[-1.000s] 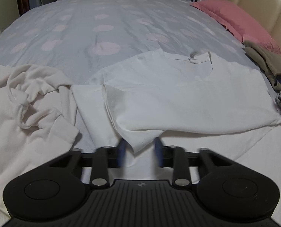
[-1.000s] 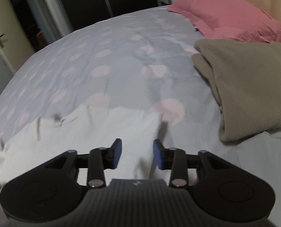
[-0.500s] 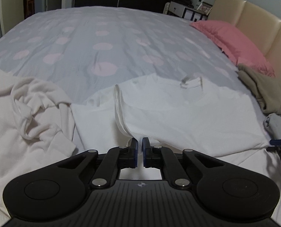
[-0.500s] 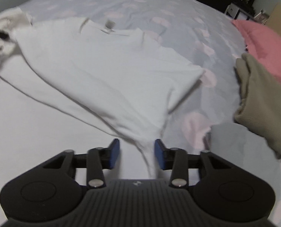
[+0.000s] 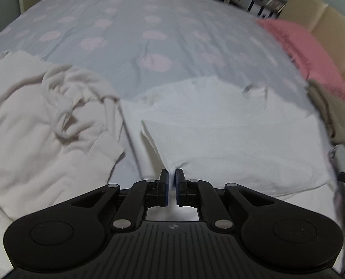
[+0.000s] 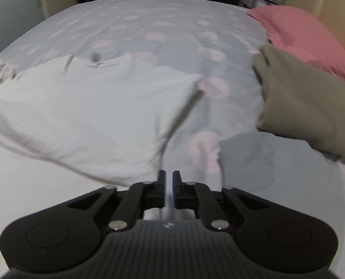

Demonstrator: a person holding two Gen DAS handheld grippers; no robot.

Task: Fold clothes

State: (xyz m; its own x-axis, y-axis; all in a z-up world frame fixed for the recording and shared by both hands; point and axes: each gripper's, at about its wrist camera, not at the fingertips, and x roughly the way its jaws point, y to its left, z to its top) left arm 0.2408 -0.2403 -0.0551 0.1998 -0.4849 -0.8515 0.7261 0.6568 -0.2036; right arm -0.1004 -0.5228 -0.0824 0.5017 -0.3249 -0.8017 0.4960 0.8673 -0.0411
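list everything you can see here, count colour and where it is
white t-shirt: 1, white, spread on the bed in front of both grippers, collar at the far side
cream garment: 1, off-white, crumpled to the left of the t-shirt
olive garment: 1, olive-brown, folded on the right, next to the pillow
grey garment: 1, pale grey, near side of the olive garment
pillow: 1, pink, far right by the headboard
headboard: 1, beige, far right
bedspread: 1, grey with pink dots, under everything
left gripper: 1, black with blue pads, pinching the t-shirt's near left corner
right gripper: 1, black with blue pads, pinching the t-shirt's near right edge
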